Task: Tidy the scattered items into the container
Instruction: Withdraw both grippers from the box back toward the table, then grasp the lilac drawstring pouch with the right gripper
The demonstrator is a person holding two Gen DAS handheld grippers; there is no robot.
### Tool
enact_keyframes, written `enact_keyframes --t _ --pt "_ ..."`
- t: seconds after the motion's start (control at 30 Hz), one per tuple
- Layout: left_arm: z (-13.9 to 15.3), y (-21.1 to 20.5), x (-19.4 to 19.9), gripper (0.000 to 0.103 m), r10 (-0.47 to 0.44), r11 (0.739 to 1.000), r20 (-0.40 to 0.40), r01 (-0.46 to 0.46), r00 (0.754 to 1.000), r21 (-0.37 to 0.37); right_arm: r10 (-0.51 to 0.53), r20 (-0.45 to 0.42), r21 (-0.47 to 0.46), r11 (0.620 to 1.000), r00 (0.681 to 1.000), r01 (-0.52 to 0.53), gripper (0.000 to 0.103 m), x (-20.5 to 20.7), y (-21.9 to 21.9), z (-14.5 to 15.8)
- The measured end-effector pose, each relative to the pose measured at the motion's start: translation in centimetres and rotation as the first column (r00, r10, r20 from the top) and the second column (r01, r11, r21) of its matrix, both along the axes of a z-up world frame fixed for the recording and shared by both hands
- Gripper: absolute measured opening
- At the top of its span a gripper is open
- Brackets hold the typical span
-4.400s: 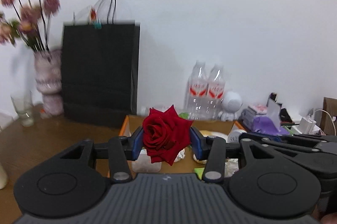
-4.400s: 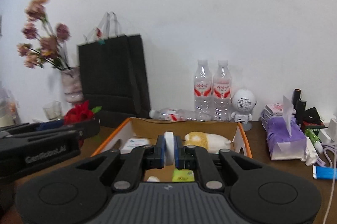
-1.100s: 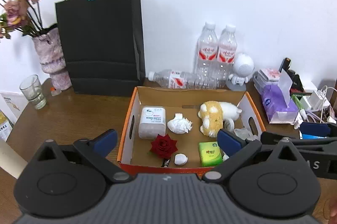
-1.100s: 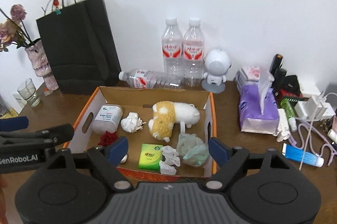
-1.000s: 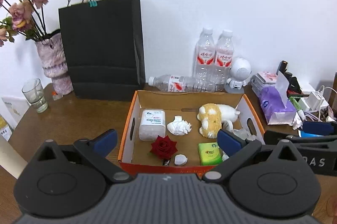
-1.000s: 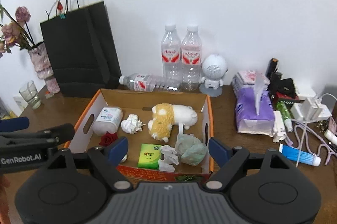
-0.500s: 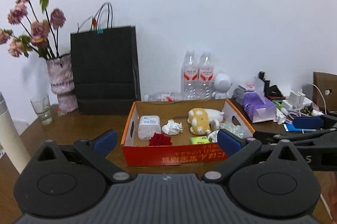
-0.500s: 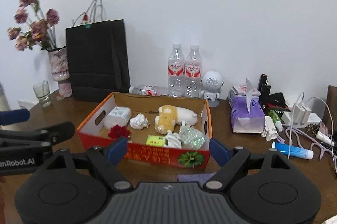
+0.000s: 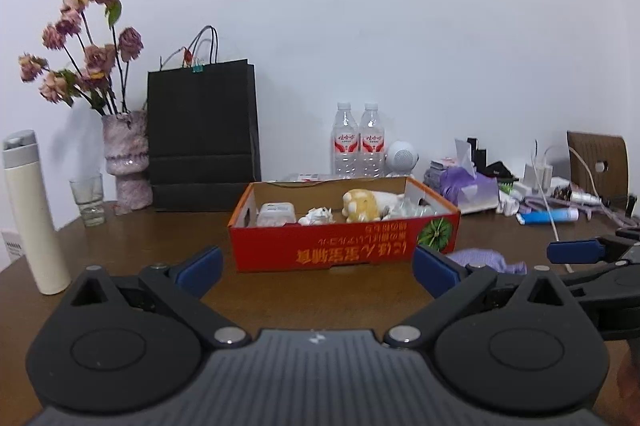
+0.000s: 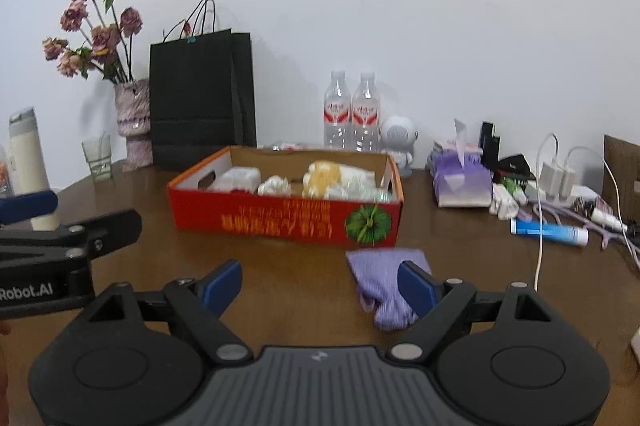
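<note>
**Both tongs spread and empty, purple cloth waiting in front of the box**

Right tongs [image 10: 320,284] stand spread wide with nothing between the pads, and the left tongs [image 9: 316,266] are spread and empty too. Nearest the right pair, a purple cloth [image 10: 384,282] lies crumpled on the bench [image 10: 280,266], just in front of the red cardboard box [image 10: 288,220] and partly behind the right-hand pad. It looks light, soft and limp, so it should sag and trail when lifted; pinching a raised fold near its middle seems safer than an edge. It is neither fragile nor slippery, by the look of it.

Further back, the box already holds a white bottle [image 10: 238,180], crumpled tissue [image 10: 274,185] and a yellow-and-white plush toy [image 10: 324,178].

From the right wrist the whole cloth shows; from the left wrist only a sliver [image 9: 486,260] peeks past the pad. That left view shows the box interior more squarely.
</note>
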State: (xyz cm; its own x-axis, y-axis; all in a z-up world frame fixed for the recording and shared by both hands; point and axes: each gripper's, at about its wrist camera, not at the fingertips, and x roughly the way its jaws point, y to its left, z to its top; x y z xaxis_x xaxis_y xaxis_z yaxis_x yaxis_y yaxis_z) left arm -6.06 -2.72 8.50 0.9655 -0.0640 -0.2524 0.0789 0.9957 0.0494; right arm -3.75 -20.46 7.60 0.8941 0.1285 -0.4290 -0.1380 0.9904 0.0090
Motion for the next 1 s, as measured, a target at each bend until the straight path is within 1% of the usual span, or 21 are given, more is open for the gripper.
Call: enact_keyframes --t 0.1,0.17,0.2,0.27,0.3,0.37,0.43,0.47,0.57,0.63,0.7,0.77,0.87,1.0 --pt "-1.4 0.5 -2.0 0.103 0.012 1.0 -0.012 -0.012 1.0 -0.028 -0.003 -0.008 0.015 1.0 1.0 0.003 0.085 -2.0 0.2 -1.4" --pt "-2.4 0.9 -3.3 0.103 0.025 0.998 -0.021 -0.026 0.999 -0.053 0.015 0.004 0.021 1.0 1.0 -0.015 0.086 -3.7 0.3 -2.4" --pt "-3.0 1.1 -4.0 0.103 0.03 0.998 -0.018 -0.031 0.999 -0.059 0.024 0.011 0.027 0.999 1.0 -0.024 0.088 -4.6 0.3 -2.9" --pt "-4.1 1.2 -5.4 0.103 0.05 0.997 -0.011 -0.05 0.999 -0.056 0.043 0.024 0.036 0.998 0.999 -0.044 0.089 -6.5 0.3 -3.9" --pt "-4.6 1.3 -5.9 0.103 0.05 0.998 -0.011 -0.051 0.999 -0.048 0.065 0.039 0.024 0.998 0.997 -0.066 0.09 -7.2 0.4 -4.4" --pt "-5.3 1.4 -6.4 0.103 0.048 0.998 -0.006 -0.048 0.999 -0.027 0.101 0.074 -0.049 0.994 0.992 -0.098 0.09 -8.4 0.9 -5.0" --pt "-5.6 1.5 -6.4 0.103 0.047 0.999 -0.013 -0.047 0.999 -0.021 0.106 0.091 -0.104 0.99 0.99 -0.097 0.091 -9.2 1.2 -5.4" --pt "-5.7 1.6 -6.3 0.103 0.043 0.999 -0.02 -0.043 0.999 -0.023 0.104 0.087 -0.106 0.99 0.991 -0.095 0.091 -9.4 1.1 -5.5" --pt "-5.7 1.9 -5.8 0.103 0.055 0.998 -0.038 -0.056 0.998 -0.03 0.102 0.054 -0.06 0.993 0.993 -0.098 0.091 -9.5 0.7 -5.9" --pt "-5.7 1.8 -5.4 0.103 0.046 0.999 -0.042 -0.047 0.998 -0.021 0.083 0.056 -0.035 0.996 0.995 -0.082 0.091 -9.5 0.4 -6.1" --pt "-5.6 1.7 -5.2 0.103 0.049 0.999 -0.031 -0.049 0.998 -0.003 0.064 0.046 -0.018 0.998 0.997 -0.063 0.091 -9.2 -0.1 -6.3" --pt "-5.4 1.6 -4.9 0.103 0.044 0.999 -0.027 -0.044 0.999 -0.007 0.042 0.031 -0.007 0.999 0.999 -0.042 0.091 -8.4 -0.6 -6.1" --pt "-5.4 1.5 -4.2 0.103 0.039 0.999 -0.048 -0.039 0.998 -0.006 0.001 0.009 0.014 1.0 1.0 -0.001 0.091 -6.5 -1.8 -5.1" --pt "-5.5 1.3 -3.0 0.103 0.04 0.999 -0.081 -0.041 0.996 -0.012 -0.043 -0.034 0.035 0.998 0.998 0.044 0.089 -2.0 -3.9 -3.9"
